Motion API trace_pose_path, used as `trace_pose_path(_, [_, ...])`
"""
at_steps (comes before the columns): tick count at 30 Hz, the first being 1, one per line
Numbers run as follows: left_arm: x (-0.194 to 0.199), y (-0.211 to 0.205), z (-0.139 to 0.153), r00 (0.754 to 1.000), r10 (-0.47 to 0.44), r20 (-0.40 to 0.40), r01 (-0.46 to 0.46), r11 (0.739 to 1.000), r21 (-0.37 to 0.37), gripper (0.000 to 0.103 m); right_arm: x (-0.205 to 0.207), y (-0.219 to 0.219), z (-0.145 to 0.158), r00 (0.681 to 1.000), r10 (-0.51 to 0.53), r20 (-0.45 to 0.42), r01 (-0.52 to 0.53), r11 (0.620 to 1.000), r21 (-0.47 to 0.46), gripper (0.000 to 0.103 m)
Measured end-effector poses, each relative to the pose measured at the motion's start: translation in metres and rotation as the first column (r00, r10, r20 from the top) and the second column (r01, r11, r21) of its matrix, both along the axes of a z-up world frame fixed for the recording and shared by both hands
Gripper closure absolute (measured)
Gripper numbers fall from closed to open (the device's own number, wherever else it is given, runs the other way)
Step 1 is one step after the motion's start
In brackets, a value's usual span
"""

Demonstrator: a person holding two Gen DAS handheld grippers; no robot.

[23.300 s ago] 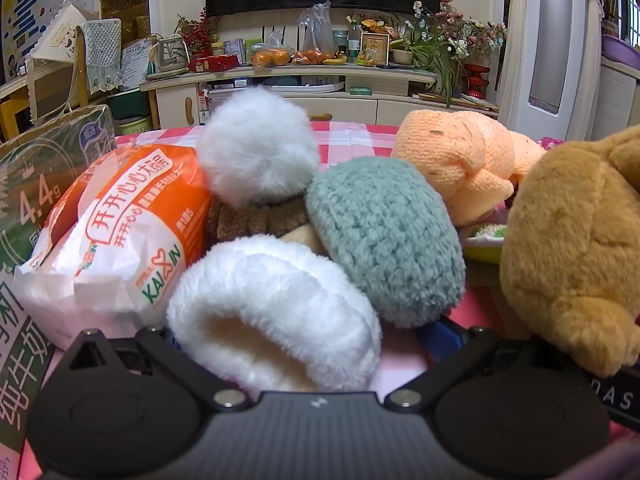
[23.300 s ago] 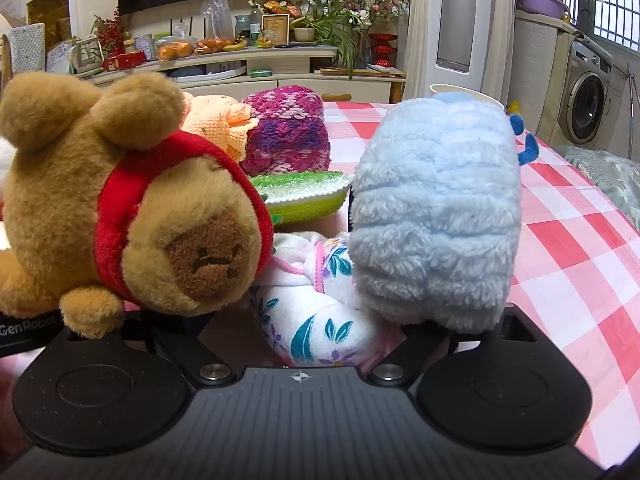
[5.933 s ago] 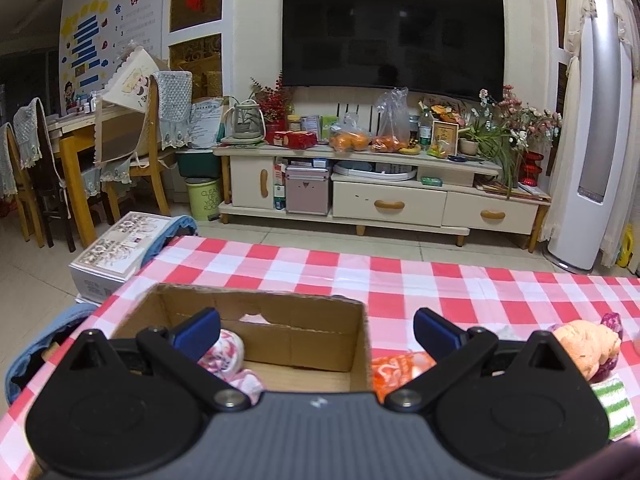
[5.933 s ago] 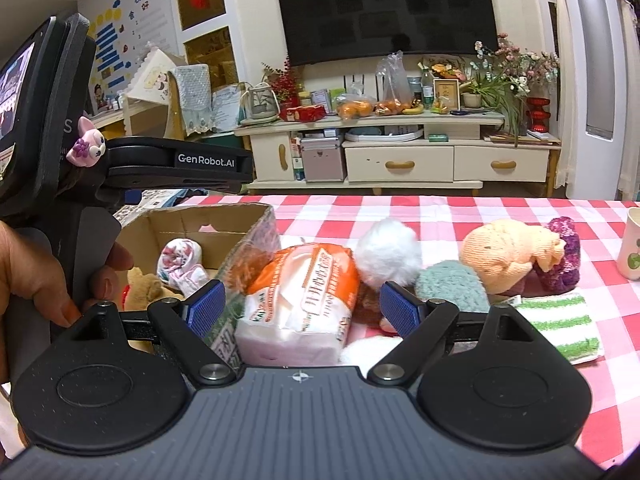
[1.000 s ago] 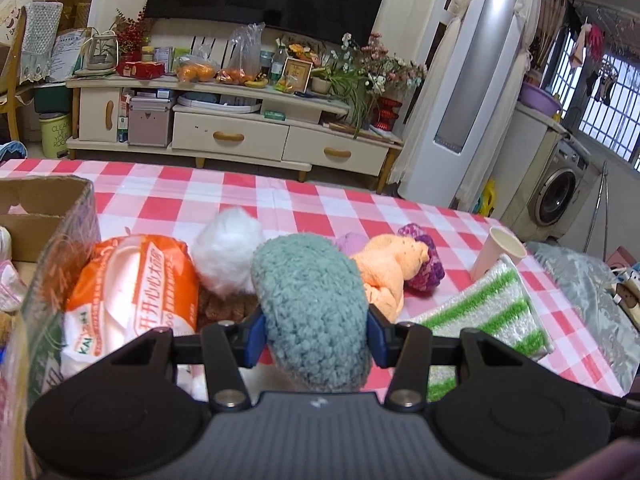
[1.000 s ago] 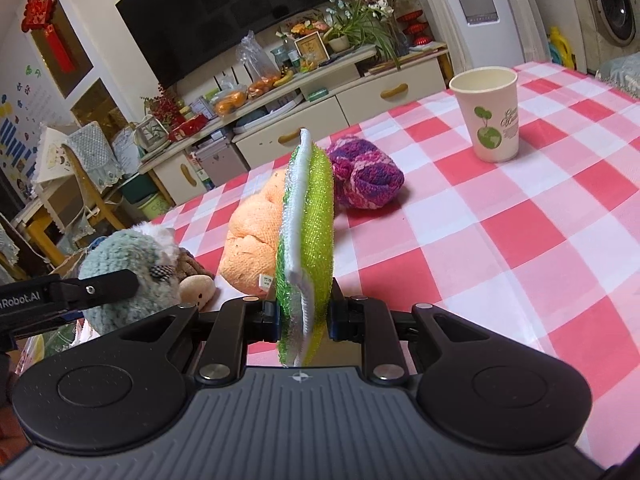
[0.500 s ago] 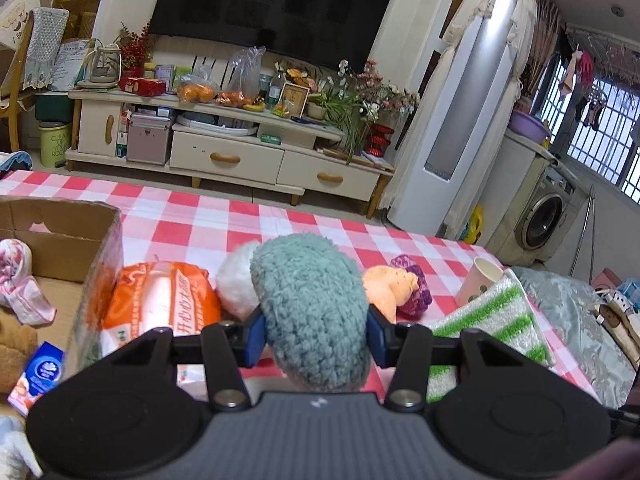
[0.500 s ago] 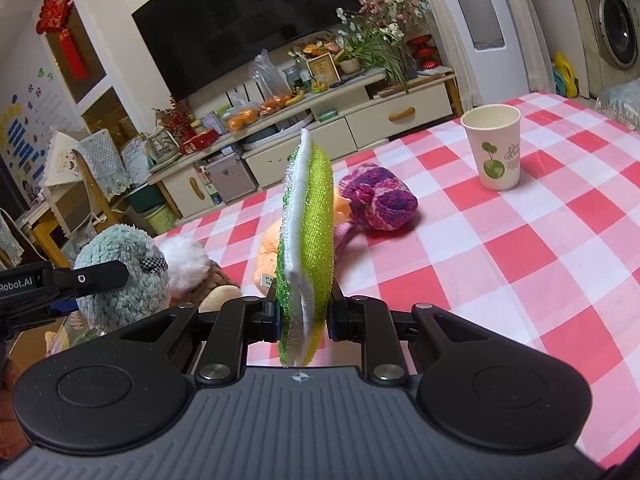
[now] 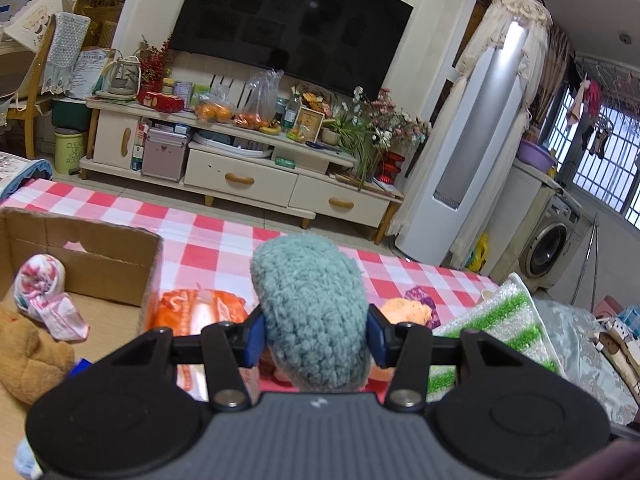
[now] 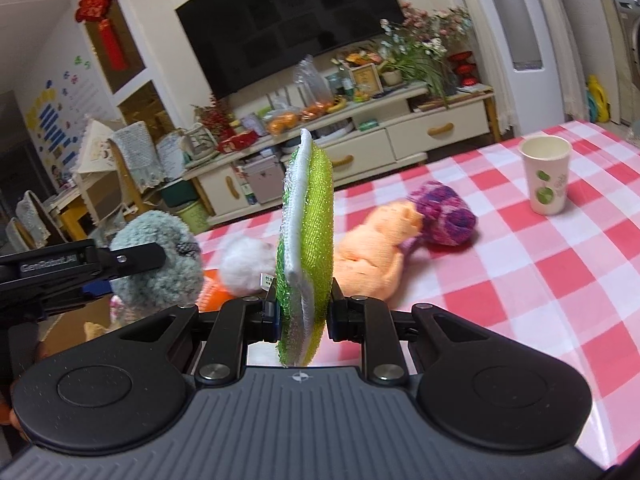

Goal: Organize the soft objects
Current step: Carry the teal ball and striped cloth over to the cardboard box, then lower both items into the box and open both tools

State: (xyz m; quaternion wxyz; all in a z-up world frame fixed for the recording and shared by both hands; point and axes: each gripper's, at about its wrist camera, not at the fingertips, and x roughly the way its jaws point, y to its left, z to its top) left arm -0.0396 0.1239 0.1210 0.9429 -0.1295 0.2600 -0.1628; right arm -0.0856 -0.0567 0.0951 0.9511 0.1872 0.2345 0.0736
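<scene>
My left gripper [image 9: 316,338] is shut on a teal knitted ball [image 9: 312,312], held above the table to the right of the cardboard box [image 9: 92,256]. That same ball [image 10: 158,258] shows at the left of the right wrist view, in the other gripper's fingers. My right gripper [image 10: 303,316] is shut on a green and white sponge pad [image 10: 306,236], held upright on its edge. The pad [image 9: 508,324] also appears at the right of the left wrist view. The box holds a brown plush bear [image 9: 28,356] and a floral rolled cloth [image 9: 44,292].
On the red checked tablecloth [image 10: 540,280] lie an orange knitted toy [image 10: 372,248], a purple knitted ball [image 10: 444,214], a white pompom [image 10: 244,266] and an orange snack bag [image 9: 196,312]. A paper cup [image 10: 546,174] stands at the far right. A TV cabinet [image 9: 240,168] is beyond.
Both grippers have risen with their loads. The left one has carried the teal ball left, so more of the box and its contents shows. The sponge pad stays upright.
</scene>
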Motion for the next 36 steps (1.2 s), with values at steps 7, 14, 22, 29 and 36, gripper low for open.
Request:
trace_pose_path(7, [-0.003,0.025,0.007,0.999,0.047,0.022,-0.047,0.999,-0.027,0.054,0.013,0.019,0.005,0.997,0.078,0.028,-0.079,0.997,0.008,0.078])
trace_pose_path(14, [-0.008,0.061,0.013,0.992,0.125,0.033,-0.123,0.991,-0.045,0.054,0.034,0.038,0.012,0.985,0.164,0.054,-0.165,0.986,0.016,0.078])
trace_pose_path(22, [-0.016,0.104,0.01,0.972,0.233,0.012,-0.232,0.972,-0.023,0.054,0.058,0.067,0.017,0.962,0.262,0.075,-0.262,0.965,-0.009,0.078])
trace_pose_path(29, [-0.02,0.133,0.004,0.956,0.293,-0.029,-0.293,0.956,0.009,0.054,0.081,0.096,0.018,0.94,0.334,0.067,-0.331,0.942,-0.045,0.078])
trace_pose_path(36, [-0.022,0.152,-0.005,0.945,0.316,-0.081,-0.315,0.949,0.032,0.053,0.101,0.117,0.013,0.919,0.394,0.019,-0.391,0.916,-0.091,0.078])
